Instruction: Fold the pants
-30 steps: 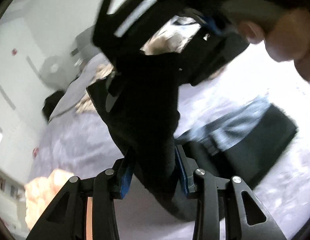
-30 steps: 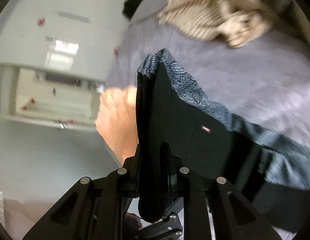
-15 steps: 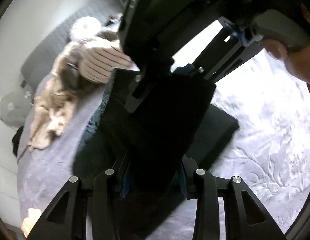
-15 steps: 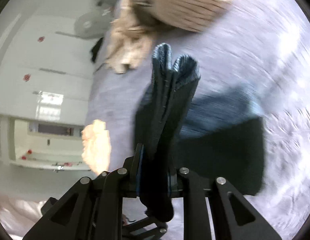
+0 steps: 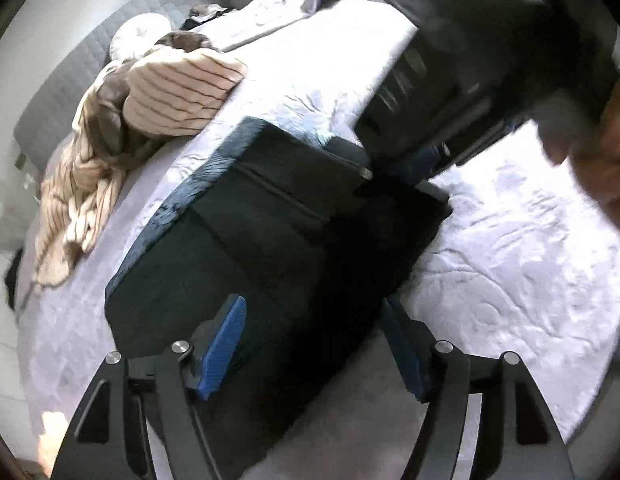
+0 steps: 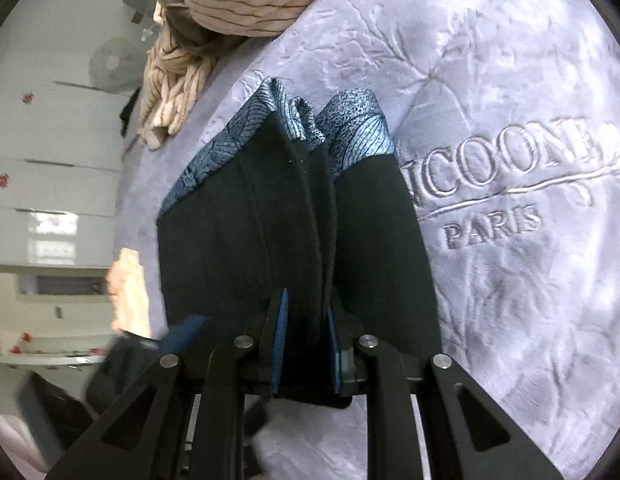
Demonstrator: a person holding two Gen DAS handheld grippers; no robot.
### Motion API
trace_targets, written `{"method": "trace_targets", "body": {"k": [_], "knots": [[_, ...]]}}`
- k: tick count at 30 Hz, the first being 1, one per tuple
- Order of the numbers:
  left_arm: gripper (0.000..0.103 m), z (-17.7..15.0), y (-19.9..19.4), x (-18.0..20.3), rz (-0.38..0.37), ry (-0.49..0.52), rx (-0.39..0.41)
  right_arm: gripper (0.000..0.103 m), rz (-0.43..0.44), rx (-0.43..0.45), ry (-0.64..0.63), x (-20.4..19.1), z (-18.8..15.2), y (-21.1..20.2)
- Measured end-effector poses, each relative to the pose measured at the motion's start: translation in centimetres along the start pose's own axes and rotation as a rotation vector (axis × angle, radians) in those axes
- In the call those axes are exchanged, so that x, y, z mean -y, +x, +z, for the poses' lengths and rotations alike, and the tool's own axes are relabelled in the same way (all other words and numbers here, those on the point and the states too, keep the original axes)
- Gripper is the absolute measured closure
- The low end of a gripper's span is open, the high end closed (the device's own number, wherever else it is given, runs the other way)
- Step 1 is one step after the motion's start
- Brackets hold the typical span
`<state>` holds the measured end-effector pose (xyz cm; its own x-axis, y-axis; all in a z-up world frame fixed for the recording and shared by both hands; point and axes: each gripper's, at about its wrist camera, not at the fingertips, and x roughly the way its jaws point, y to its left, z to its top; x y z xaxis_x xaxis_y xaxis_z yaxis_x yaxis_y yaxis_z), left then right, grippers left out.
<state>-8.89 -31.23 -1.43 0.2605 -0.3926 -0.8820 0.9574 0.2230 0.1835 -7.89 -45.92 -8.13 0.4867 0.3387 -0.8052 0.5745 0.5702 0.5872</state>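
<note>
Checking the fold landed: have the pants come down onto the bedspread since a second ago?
Yes. The pants came down onto the bedspread.

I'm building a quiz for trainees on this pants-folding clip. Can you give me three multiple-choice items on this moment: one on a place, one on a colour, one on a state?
1. Where does the striped beige blanket lie?
A. on the bed beyond the pants
B. on the floor
C. over the pants

2. What colour is the patterned band on the black pants?
A. red
B. blue
C. yellow

3. How does the right gripper stand?
A. open above the bedspread
B. shut on nothing
C. shut on a fold of the pants

Key: 1 A, it is heaped on the grey bedspread past the pants; 2 B, the leaf-patterned band is blue; 3 C, its blue pads press black cloth from both sides.
</note>
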Motion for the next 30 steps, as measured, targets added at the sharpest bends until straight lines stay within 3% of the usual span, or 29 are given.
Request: {"method": "trace_targets", "body": {"k": [5,11,13,25,28,30], "knots": [[0.033,-1.3,-1.4,-3.2,-0.041,-0.116,-0.078,0.082,-0.103,0.034,0.001,-1.2,-0.6,0.2],[0.033,-3.6,-1.3,-7.5,-0.005,-0.268,-0.185,0.073,-0.217,0.056,-0.002,-2.9,-1.4,-0.1],[0.033,-4.1,-1.2,-8.5,0.001,-0.294,-0.204,0.067,-0.254,0.056,0.003,-3.3,-1.7,0.0],[0.032,-5.7,-1.1,-11.2,-0.005,-0.402,-0.282,0.055,-0.368,0.043,-0.002,-4.2,-4.0,-1.3],[0.006,-5.7,-1.0,-11.5,-0.005,-0.422,-0.281,0.05,-0.386,0.04,-0.004,-4.5,-4.5,-1.6],[0.006,-5.6,-1.2,-11.6,-0.003,-0.429,-0.269,0.049,-0.381,0.04,-0.001,-4.7,-4.8,-1.7]]}}
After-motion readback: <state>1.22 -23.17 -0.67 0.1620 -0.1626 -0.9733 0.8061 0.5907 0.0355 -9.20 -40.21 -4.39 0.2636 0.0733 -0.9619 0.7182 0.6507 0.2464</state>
